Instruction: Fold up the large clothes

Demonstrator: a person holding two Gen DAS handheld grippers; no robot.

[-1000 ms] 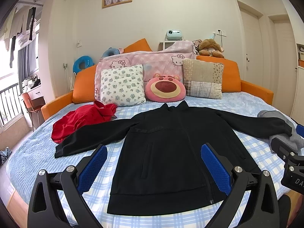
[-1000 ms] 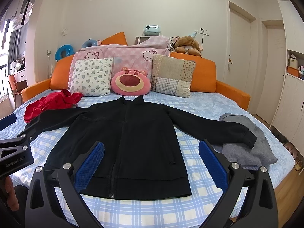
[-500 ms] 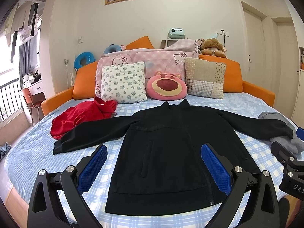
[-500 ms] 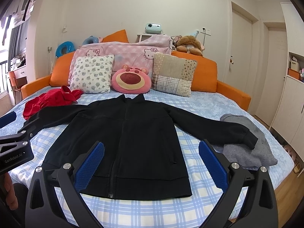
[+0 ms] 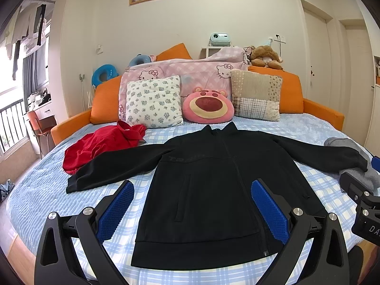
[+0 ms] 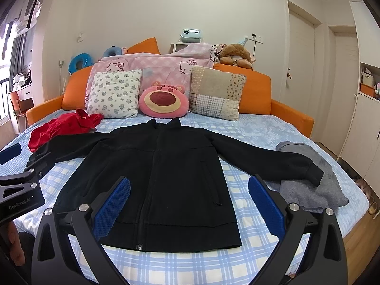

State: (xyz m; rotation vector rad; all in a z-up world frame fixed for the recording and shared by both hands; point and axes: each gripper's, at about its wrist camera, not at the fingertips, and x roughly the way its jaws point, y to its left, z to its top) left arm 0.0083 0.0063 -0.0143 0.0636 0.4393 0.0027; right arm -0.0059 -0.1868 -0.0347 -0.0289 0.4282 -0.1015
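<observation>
Nearer now, both spread tongs — left (image 5: 192, 210), right (image 6: 188, 205) — hover above the flat black jacket (image 5: 213, 187).

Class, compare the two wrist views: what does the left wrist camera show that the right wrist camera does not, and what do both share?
Only the left wrist view shows the balcony railing and the right gripper at its edge. Only the right wrist view shows the white cabinet and the left gripper at its edge. Both share the black jacket spread flat on the bed, the red garment and the grey garment.
</observation>
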